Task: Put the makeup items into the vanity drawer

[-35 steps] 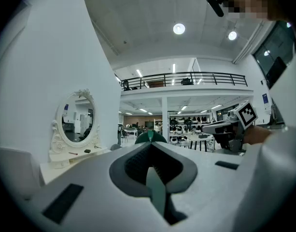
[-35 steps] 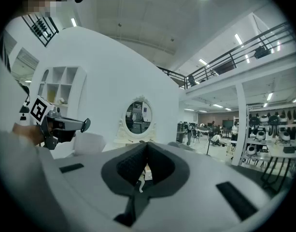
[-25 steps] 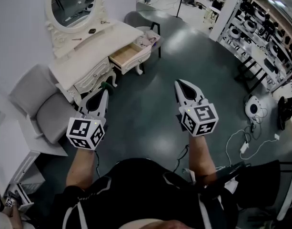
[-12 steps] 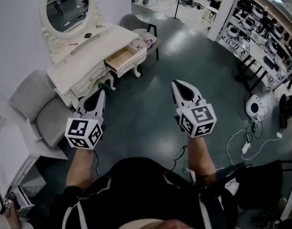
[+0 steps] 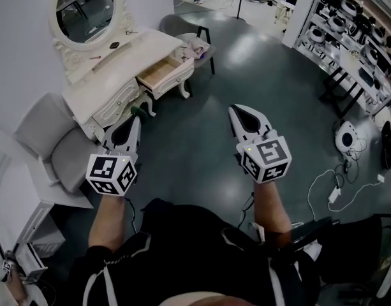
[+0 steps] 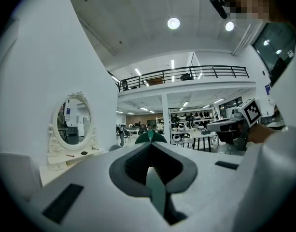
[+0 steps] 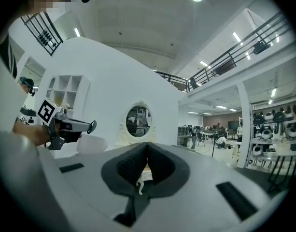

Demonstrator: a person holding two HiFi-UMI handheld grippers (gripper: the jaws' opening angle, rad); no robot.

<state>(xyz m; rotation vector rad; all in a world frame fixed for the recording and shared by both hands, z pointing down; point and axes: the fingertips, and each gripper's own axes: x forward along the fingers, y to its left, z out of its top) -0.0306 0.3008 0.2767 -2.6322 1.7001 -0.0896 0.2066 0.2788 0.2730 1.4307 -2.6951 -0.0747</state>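
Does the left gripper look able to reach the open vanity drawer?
Probably not yet: the left gripper, shut on a green item, is over floor, apart from the drawer; nothing blocks it.

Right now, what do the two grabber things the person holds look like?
The left gripper and right gripper are white and pointy with dark padded insides. Each has a cube with black-and-white square markers. The left one's tip is green.

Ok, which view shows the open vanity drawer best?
Head view: drawer seen from above, pulled out, wooden inside showing. Right gripper view catches a sliver; left gripper view shows only the mirror.
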